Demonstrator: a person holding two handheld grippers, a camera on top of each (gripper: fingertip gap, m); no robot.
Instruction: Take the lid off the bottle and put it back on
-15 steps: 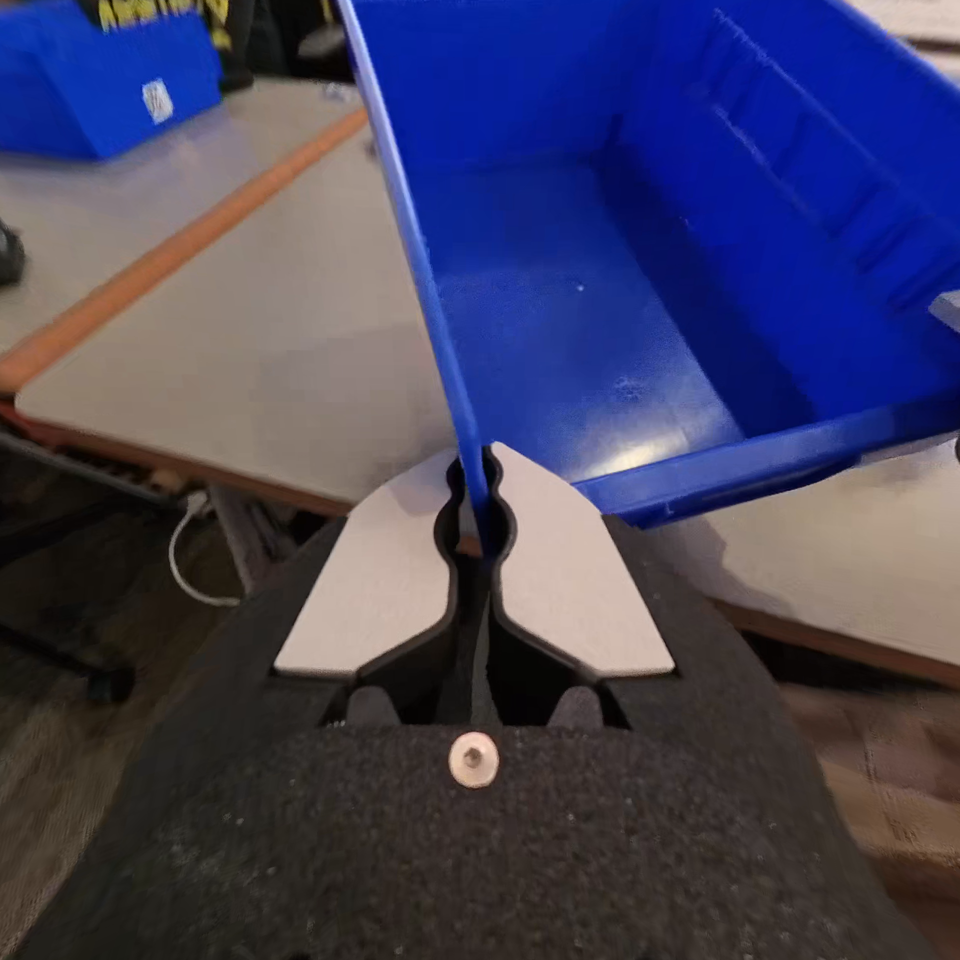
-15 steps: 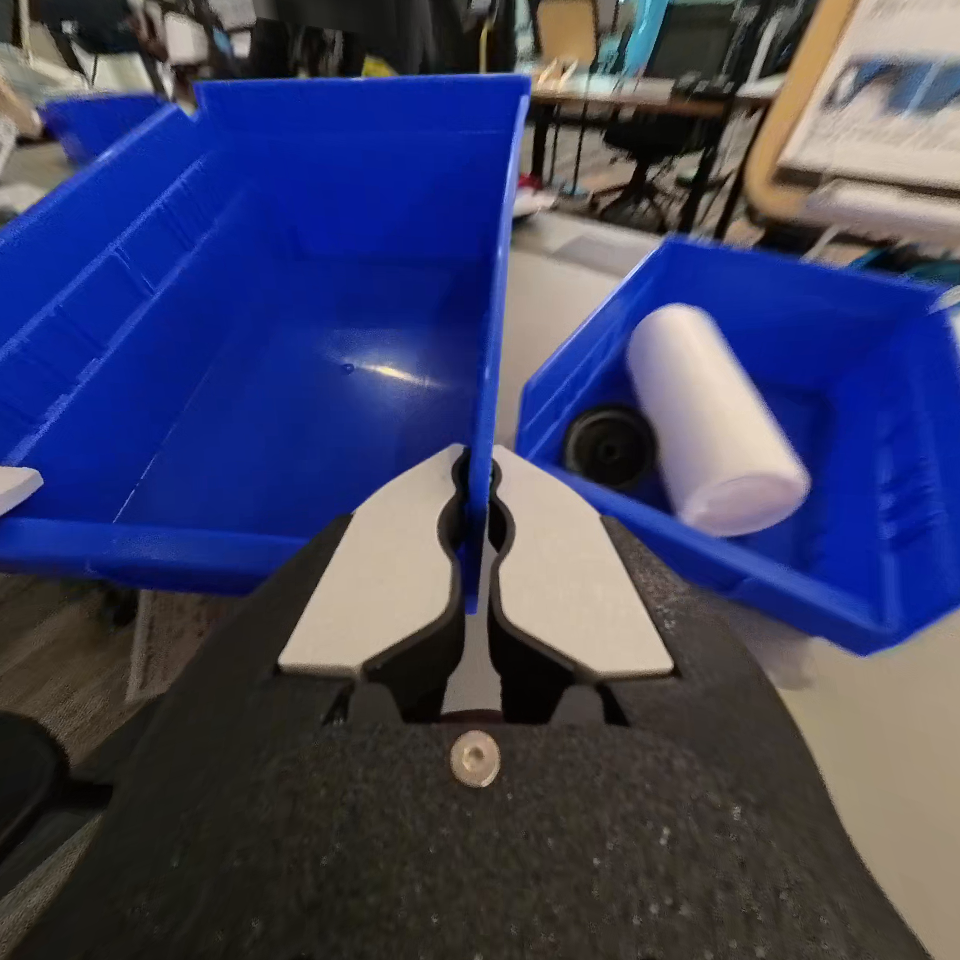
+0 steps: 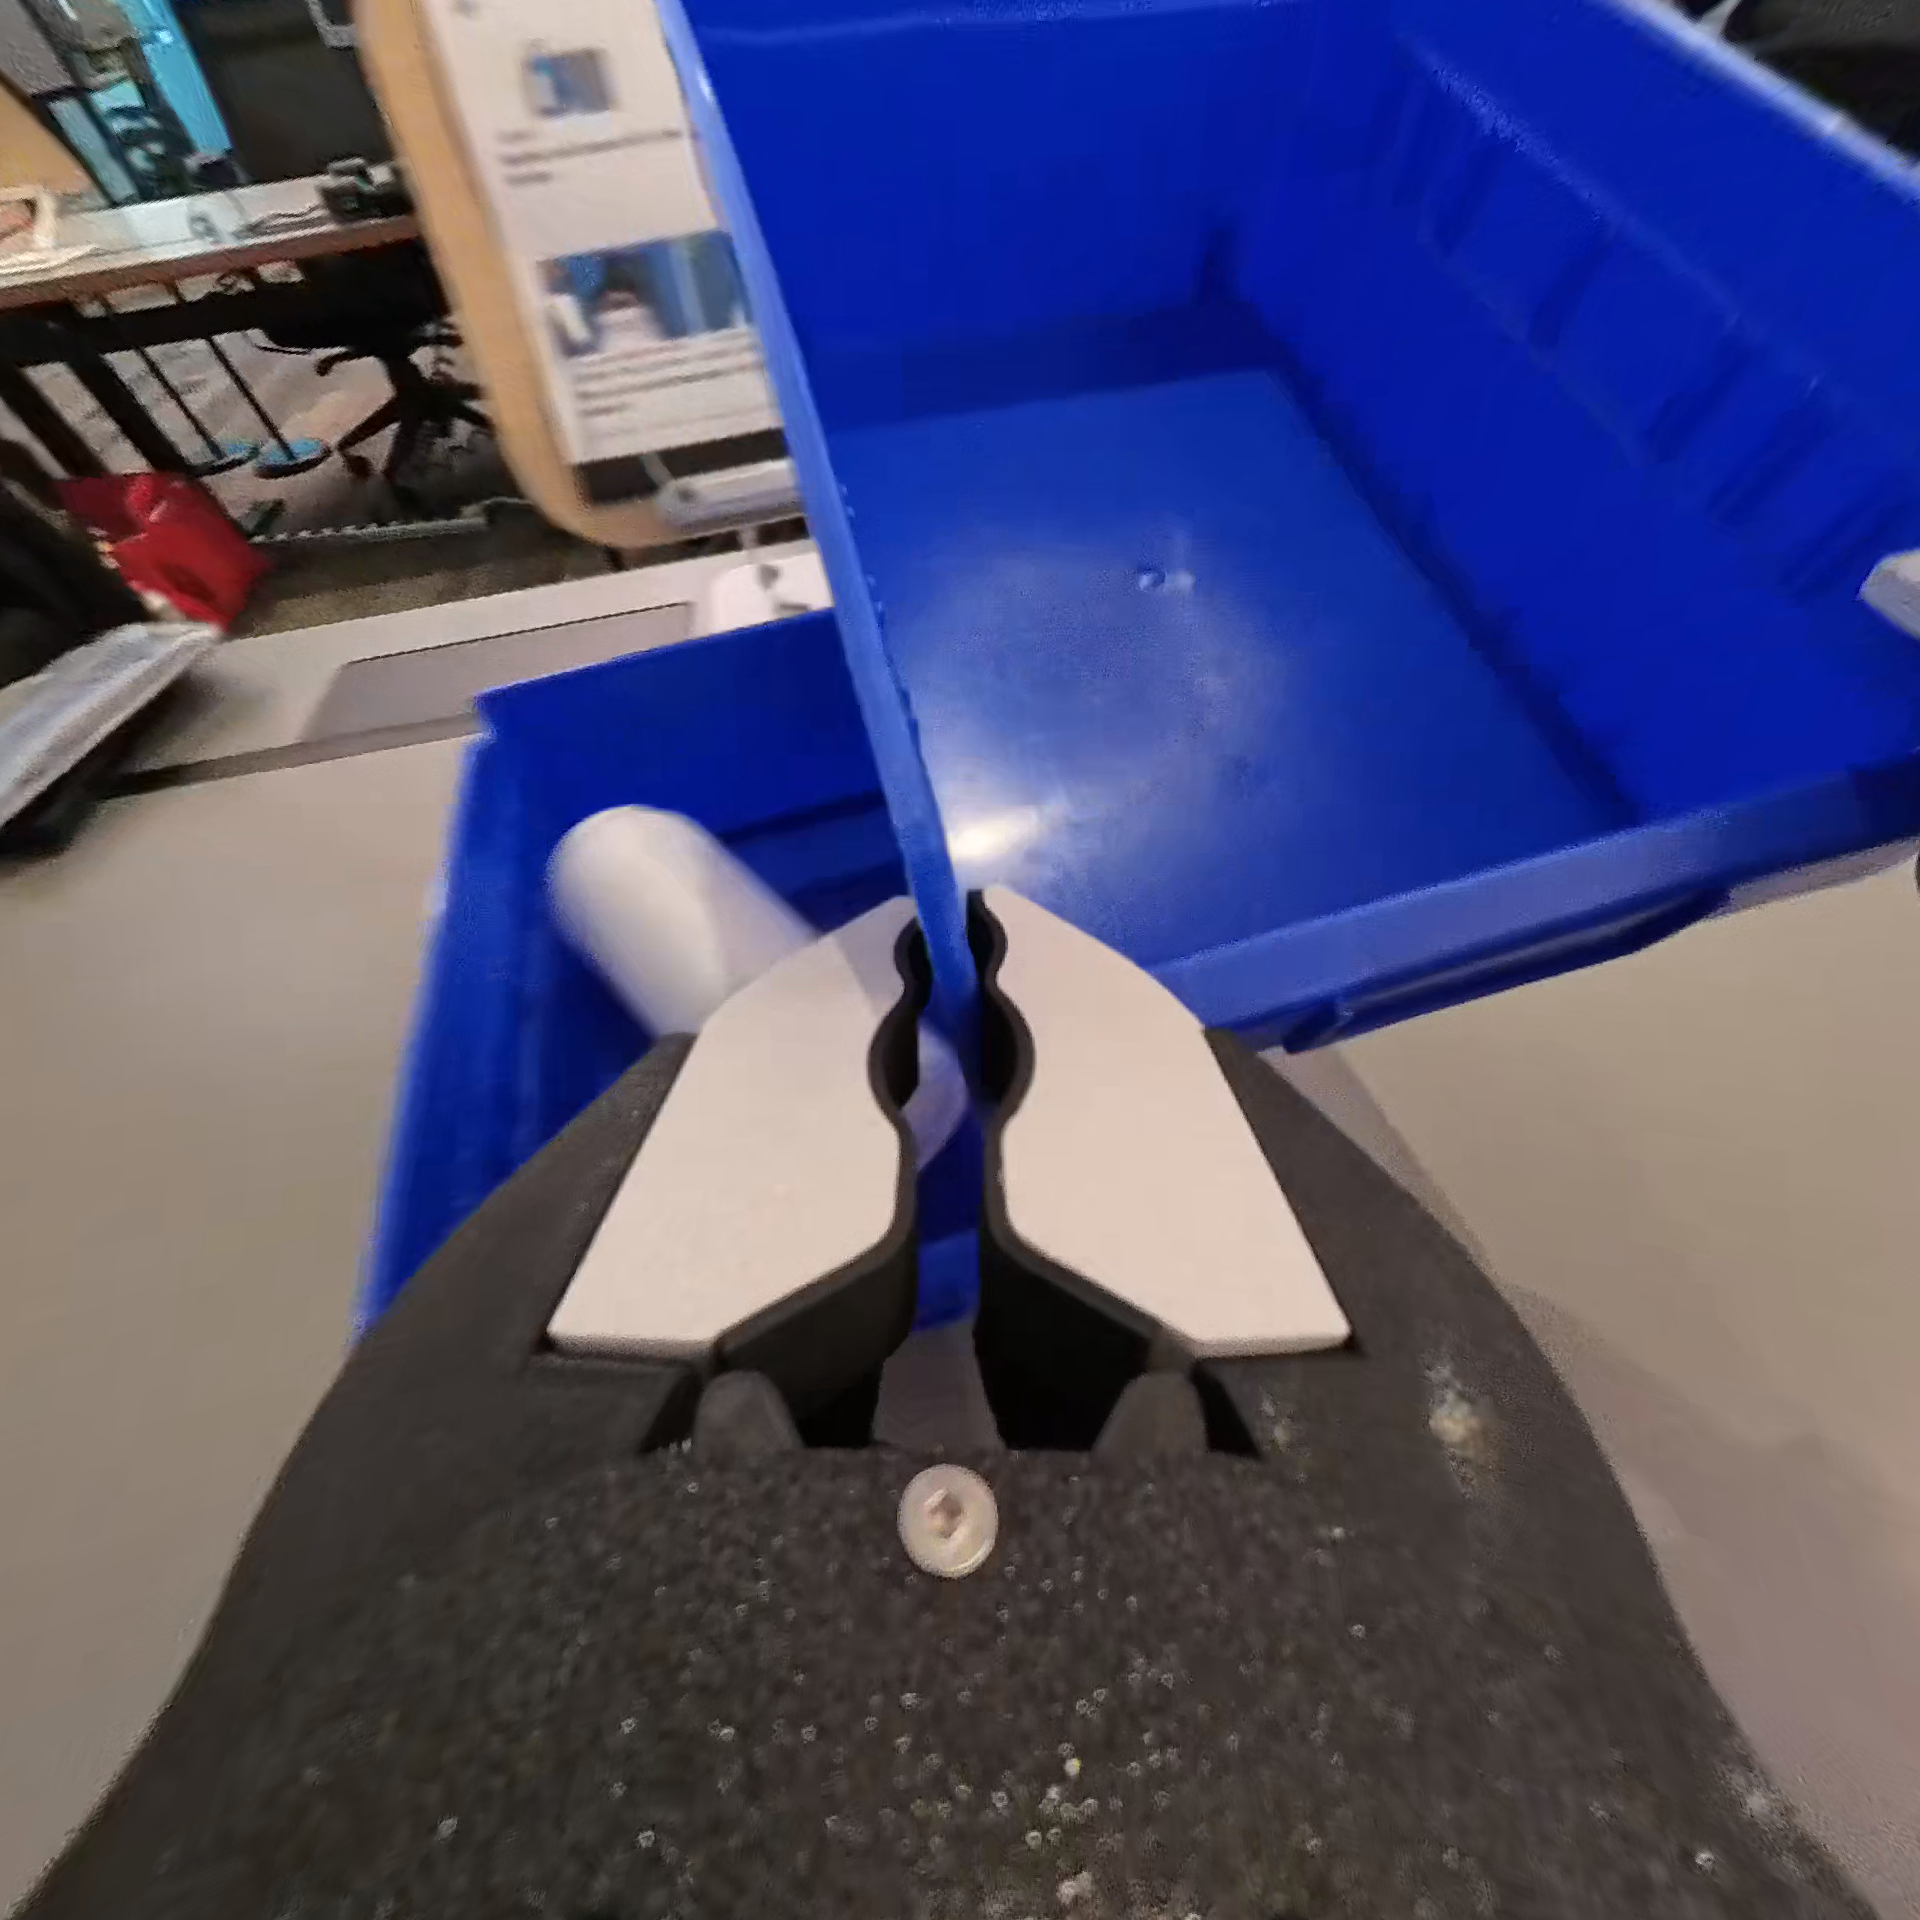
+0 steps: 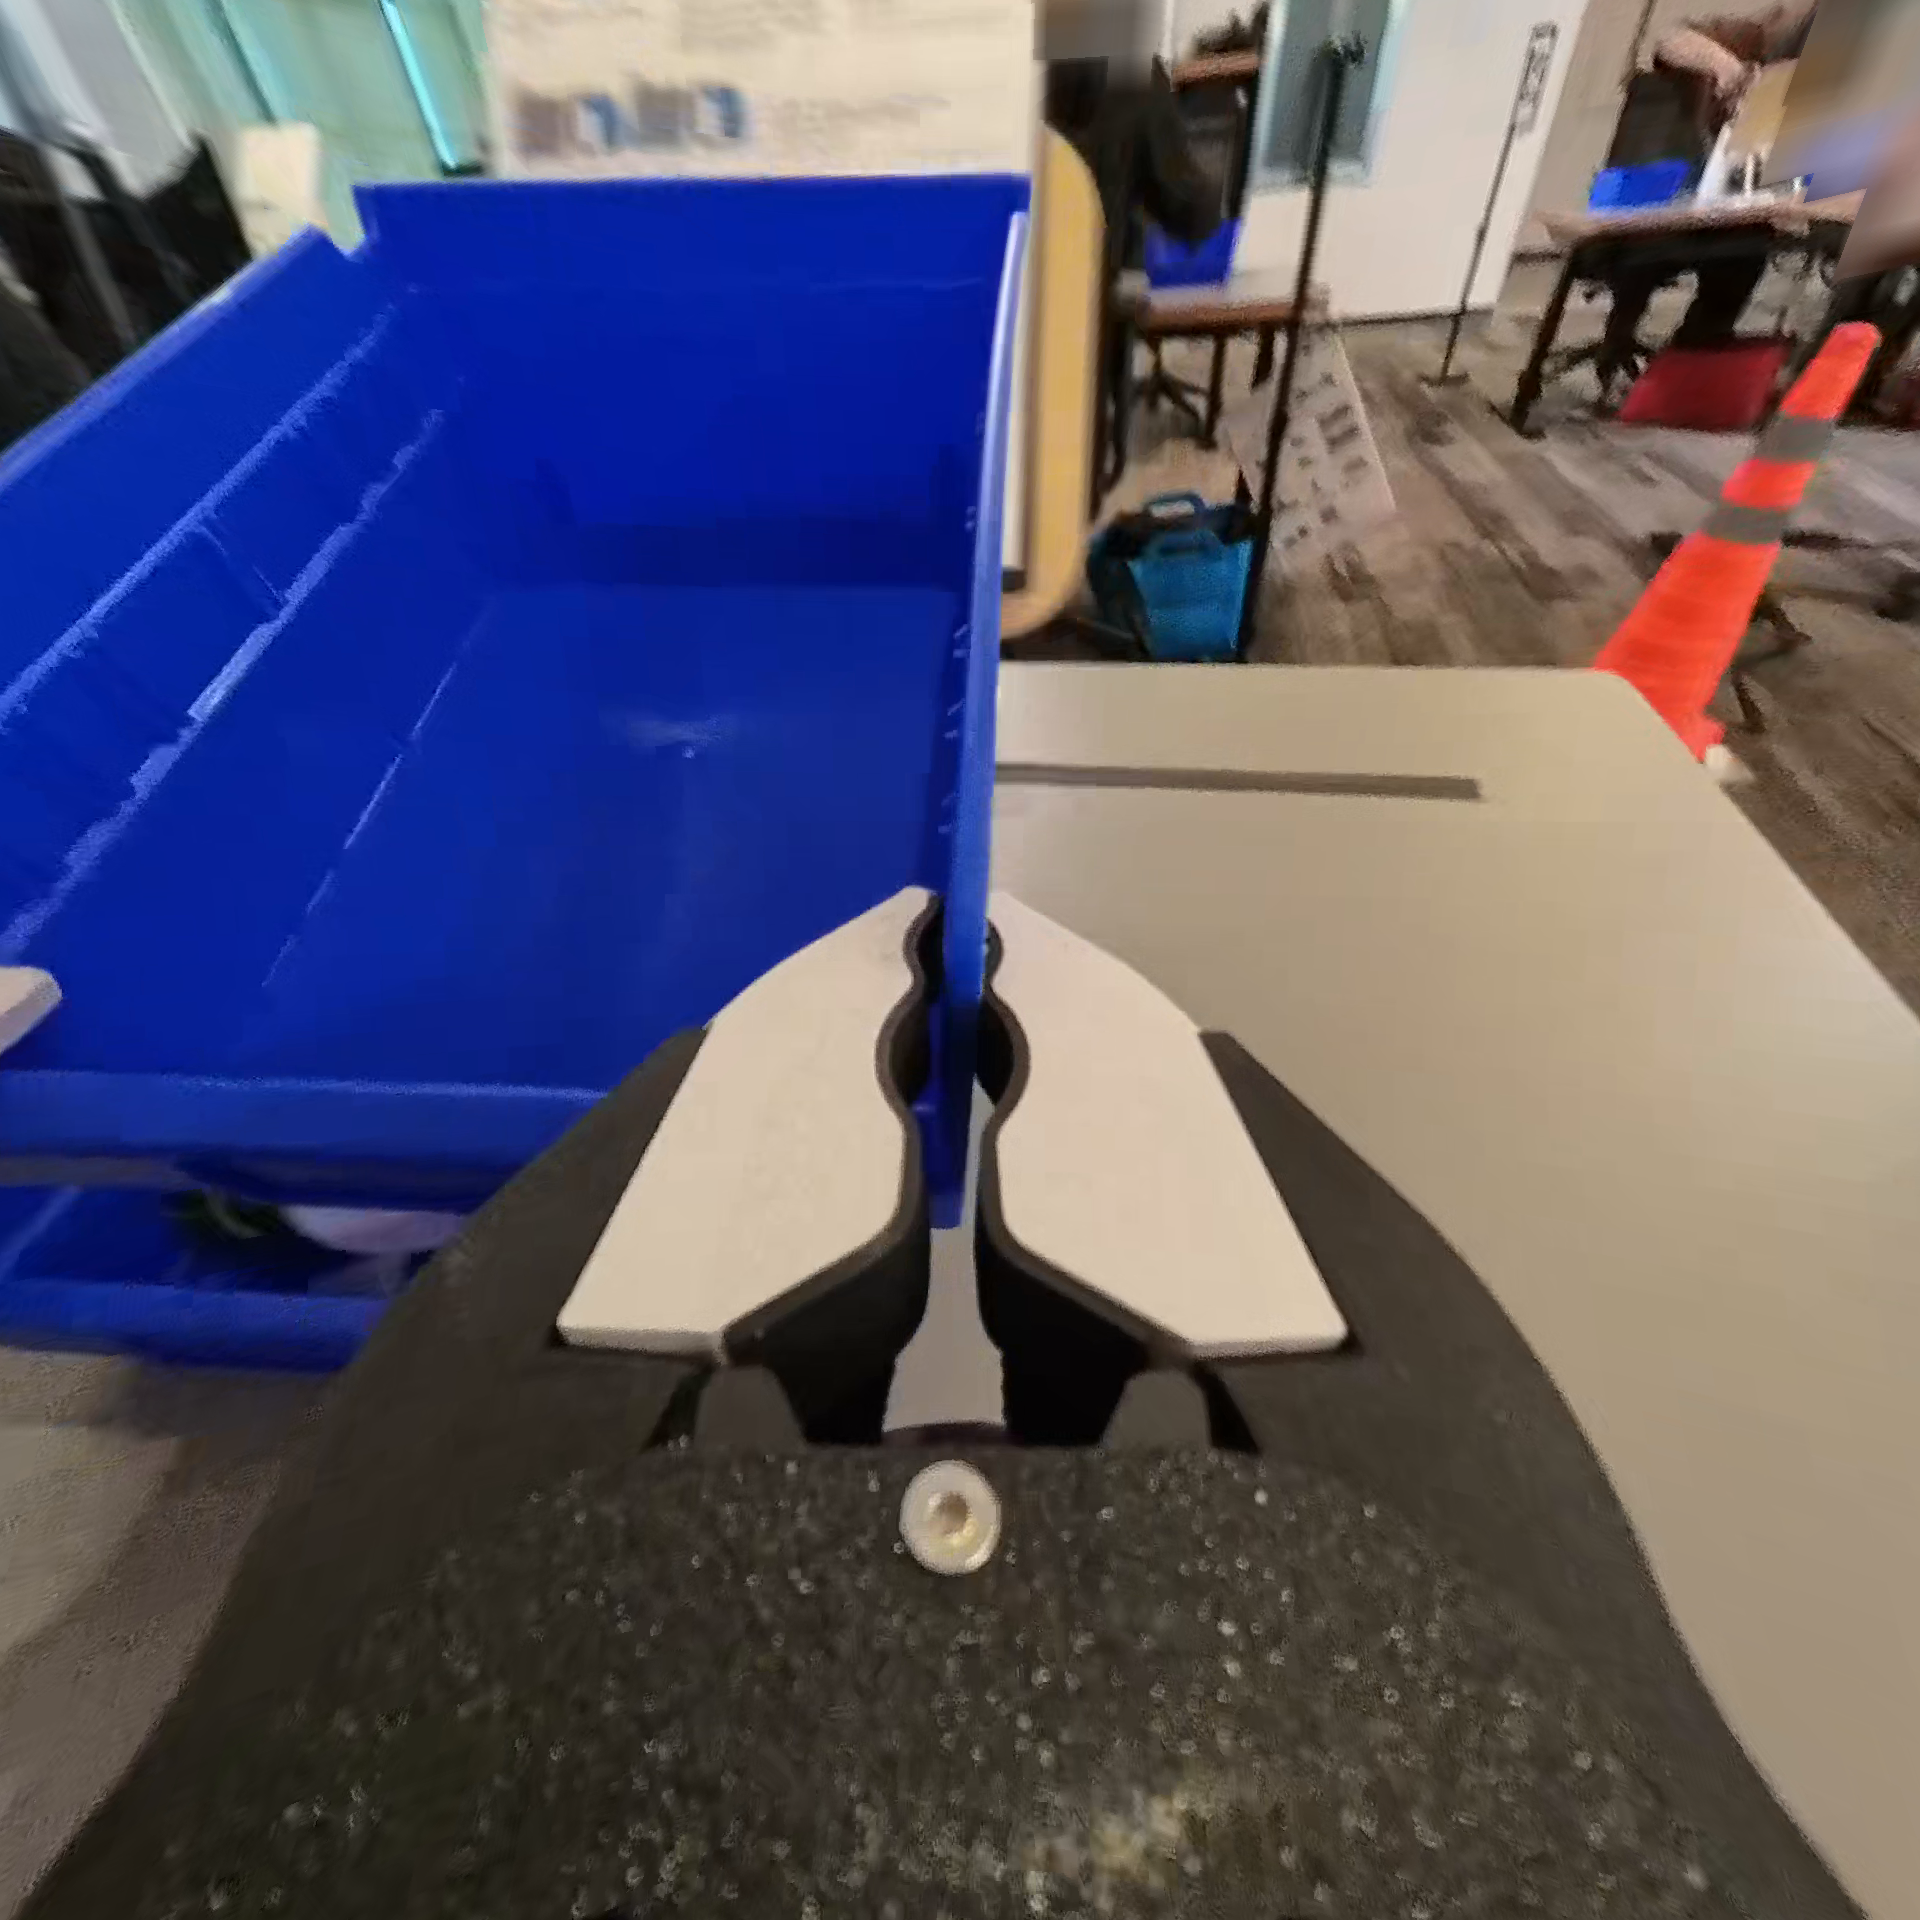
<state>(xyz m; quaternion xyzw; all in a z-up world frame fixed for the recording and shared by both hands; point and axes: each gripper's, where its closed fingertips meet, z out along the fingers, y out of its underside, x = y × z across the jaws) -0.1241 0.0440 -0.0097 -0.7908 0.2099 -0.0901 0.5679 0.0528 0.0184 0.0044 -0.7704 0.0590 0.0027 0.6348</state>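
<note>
My left gripper (image 3: 945, 925) is shut on the left side wall of a large empty blue bin (image 3: 1247, 675). My right gripper (image 4: 961, 920) is shut on the opposite side wall of the same bin (image 4: 571, 779). The bin hangs between them above the table. Under its left side stands a smaller blue bin (image 3: 623, 727) with a white bottle (image 3: 665, 914) lying in it. A corner of that smaller bin (image 4: 156, 1309) shows below the large one in the right wrist view. The lid is hidden.
The grey table (image 4: 1455, 1039) stretches to the right of the bins, with a dark slot (image 4: 1236, 784) in it. An orange traffic cone (image 4: 1745, 540) stands on the floor beyond the table's far right corner. Desks and chairs stand farther back.
Both grippers have kept their grip and carried the large bin sideways; it now hangs over the smaller bin with the bottle, which was beside it before.
</note>
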